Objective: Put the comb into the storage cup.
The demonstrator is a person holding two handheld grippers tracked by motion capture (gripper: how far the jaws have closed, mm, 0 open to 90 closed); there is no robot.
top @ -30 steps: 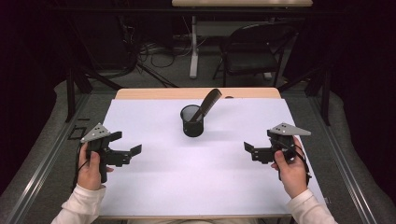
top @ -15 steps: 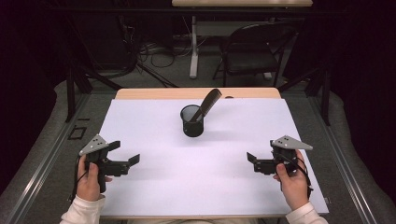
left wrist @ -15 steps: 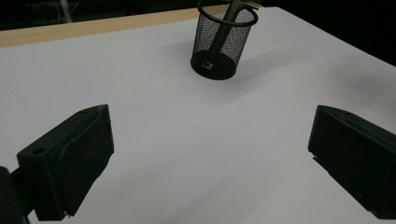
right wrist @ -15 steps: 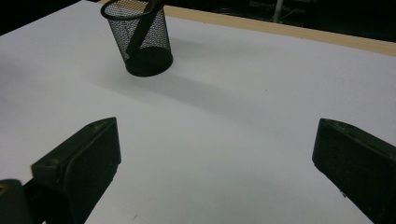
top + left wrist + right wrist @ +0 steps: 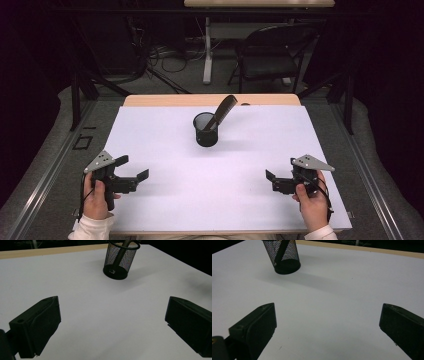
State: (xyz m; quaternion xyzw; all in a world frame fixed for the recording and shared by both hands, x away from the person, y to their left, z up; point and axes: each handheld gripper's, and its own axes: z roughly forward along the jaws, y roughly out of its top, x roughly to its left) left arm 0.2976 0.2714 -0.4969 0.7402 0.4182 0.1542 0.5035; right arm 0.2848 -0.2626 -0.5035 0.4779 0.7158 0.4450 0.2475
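Note:
A black mesh cup stands upright near the middle back of the white table, and a dark comb leans out of it toward the right. The cup appears ahead in the left gripper view, and the cup sits at upper left in the right gripper view. My left gripper rests low at the front left, open and empty. At the front right my right gripper is open too, nothing between its jaws. Both are well short of the cup.
A wooden strip edges the table's far side. Behind it stand a black folding chair and a table leg among floor cables. Metal rails run along both sides of the table.
Both grippers have drawn back toward the table's front edge and sunk lower. The cup and comb have stayed still.

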